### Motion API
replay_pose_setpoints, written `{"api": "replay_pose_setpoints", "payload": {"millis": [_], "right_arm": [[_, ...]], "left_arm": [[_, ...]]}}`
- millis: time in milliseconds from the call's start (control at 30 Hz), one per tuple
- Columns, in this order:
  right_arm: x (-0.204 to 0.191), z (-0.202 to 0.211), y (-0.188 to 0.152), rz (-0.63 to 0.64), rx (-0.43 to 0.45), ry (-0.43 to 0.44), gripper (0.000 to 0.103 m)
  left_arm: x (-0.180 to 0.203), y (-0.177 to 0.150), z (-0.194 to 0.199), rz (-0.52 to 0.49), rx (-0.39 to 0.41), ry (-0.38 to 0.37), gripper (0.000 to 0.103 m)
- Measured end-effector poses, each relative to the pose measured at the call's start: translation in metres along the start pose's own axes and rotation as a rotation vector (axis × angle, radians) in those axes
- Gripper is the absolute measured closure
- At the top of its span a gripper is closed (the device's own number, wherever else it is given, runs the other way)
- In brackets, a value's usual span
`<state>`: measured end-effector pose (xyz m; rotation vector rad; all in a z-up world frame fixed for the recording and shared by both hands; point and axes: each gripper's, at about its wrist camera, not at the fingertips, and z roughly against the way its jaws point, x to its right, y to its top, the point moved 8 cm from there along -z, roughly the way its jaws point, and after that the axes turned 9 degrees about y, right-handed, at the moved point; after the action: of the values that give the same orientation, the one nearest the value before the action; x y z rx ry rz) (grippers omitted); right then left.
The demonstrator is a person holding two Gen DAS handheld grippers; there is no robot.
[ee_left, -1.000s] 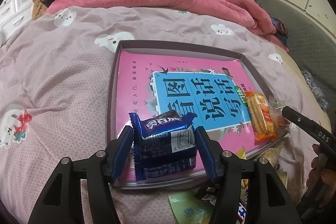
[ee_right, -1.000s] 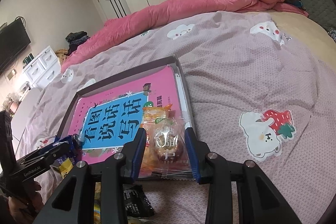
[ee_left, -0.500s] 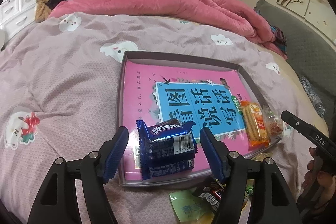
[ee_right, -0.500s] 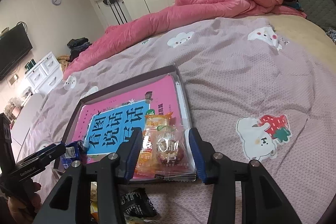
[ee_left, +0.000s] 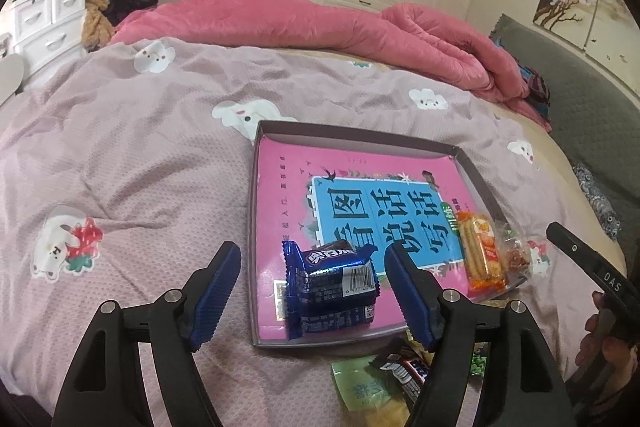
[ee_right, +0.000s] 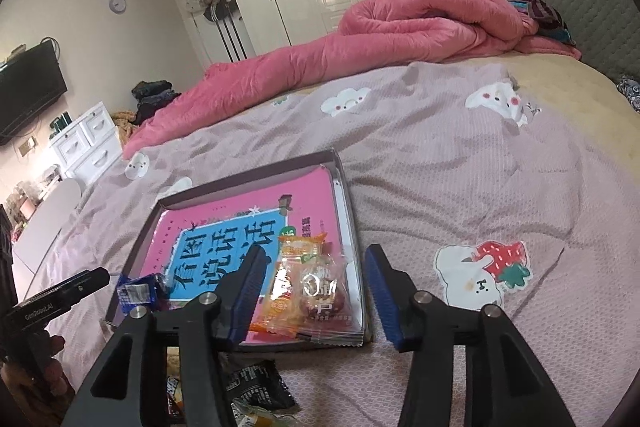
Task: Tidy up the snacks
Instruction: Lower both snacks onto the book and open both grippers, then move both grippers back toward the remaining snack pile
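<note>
Both claws are lifting back from the tray [ee_left: 472, 183]: left claw [ee_left: 312, 291] opening, blue packets [ee_left: 332, 287] released between its pads; right claw [ee_right: 316, 291] opening off the orange packets [ee_right: 292, 287].

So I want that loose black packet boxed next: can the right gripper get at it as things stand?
Probably yes. The black packet lies bare on the bedspread just under the right gripper, whose jaws are opening and empty; nothing covers it, though the gripper must pull back toward it.
</note>
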<state>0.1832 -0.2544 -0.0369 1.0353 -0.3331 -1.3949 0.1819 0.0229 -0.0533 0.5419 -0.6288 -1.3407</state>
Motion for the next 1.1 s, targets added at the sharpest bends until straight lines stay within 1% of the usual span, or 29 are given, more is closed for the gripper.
{"api": "replay_pose_setpoints", "payload": {"millis": [133, 300, 500, 633, 867, 1100], "right_arm": [[-0.006, 0.004, 0.0, 0.024, 0.002, 0.003, 0.05], [-0.015, 0.008, -0.001, 0.06, 0.008, 0.021, 0.045], [-0.02, 0.013, -0.004, 0.078, 0.008, 0.04, 0.043], [-0.025, 0.017, -0.007, 0.094, 0.004, 0.051, 0.039], [-0.033, 0.02, -0.017, 0.089, -0.017, 0.08, 0.039], [-0.038, 0.026, -0.026, 0.091, -0.032, 0.084, 0.038]], "left_arm": [[-0.001, 0.0, 0.007, 0.007, 0.005, -0.01, 0.027], [-0.001, -0.002, 0.014, 0.011, 0.008, -0.014, 0.027], [-0.003, -0.005, 0.021, 0.016, 0.003, -0.013, 0.027], [-0.003, -0.008, 0.024, 0.016, 0.001, -0.013, 0.027], [-0.003, -0.017, 0.032, 0.006, -0.013, -0.009, 0.027], [0.001, -0.027, 0.037, -0.006, -0.03, -0.002, 0.027]]}}
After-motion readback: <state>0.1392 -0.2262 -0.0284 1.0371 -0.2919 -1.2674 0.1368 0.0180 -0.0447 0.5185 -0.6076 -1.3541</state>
